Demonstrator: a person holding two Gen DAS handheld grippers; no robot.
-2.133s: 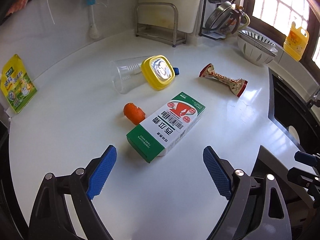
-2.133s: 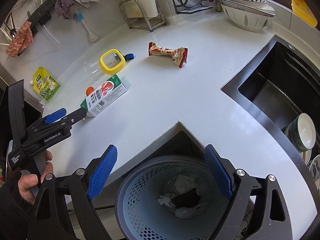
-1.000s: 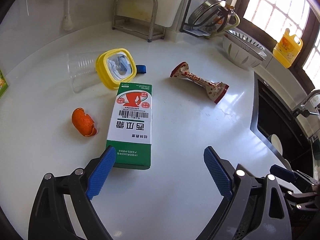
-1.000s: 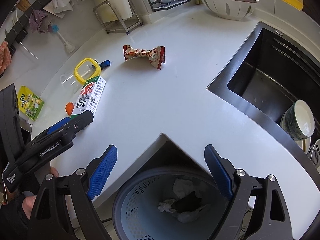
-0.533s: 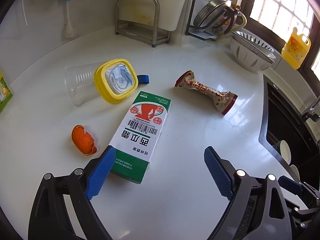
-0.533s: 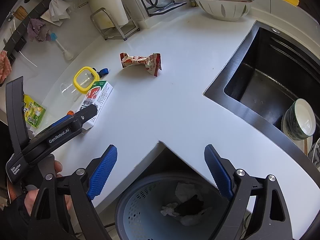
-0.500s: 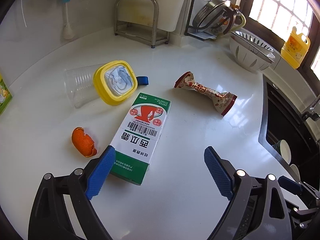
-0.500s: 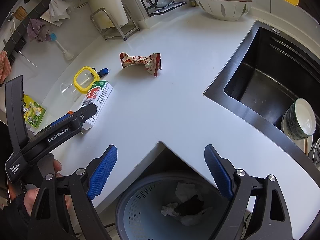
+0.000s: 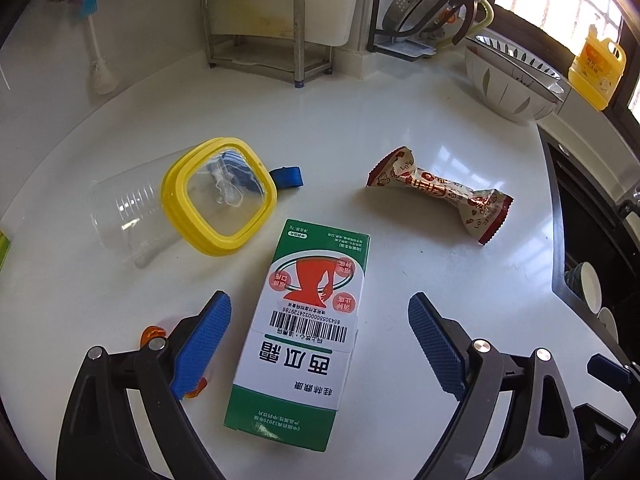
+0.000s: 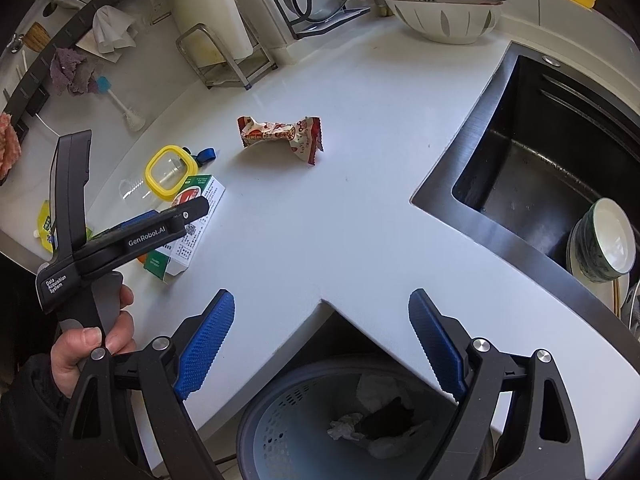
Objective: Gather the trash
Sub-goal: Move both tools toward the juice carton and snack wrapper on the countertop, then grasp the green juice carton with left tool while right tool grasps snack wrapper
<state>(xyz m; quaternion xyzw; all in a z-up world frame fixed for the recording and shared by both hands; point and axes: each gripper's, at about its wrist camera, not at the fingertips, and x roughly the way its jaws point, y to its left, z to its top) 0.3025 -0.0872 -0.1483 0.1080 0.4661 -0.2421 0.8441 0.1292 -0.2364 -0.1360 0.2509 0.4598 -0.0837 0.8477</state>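
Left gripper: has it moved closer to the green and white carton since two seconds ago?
Yes. The left gripper has advanced toward the dish rack; its open jaws now flank the green and white carton, which earlier lay wholly ahead of them.

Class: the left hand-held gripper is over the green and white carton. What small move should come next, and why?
Probably lower the left hand-held gripper a little and close on the carton. Its jaws are open with the carton lying flat between them, neither pad touching it, and the bin waits below the counter edge.
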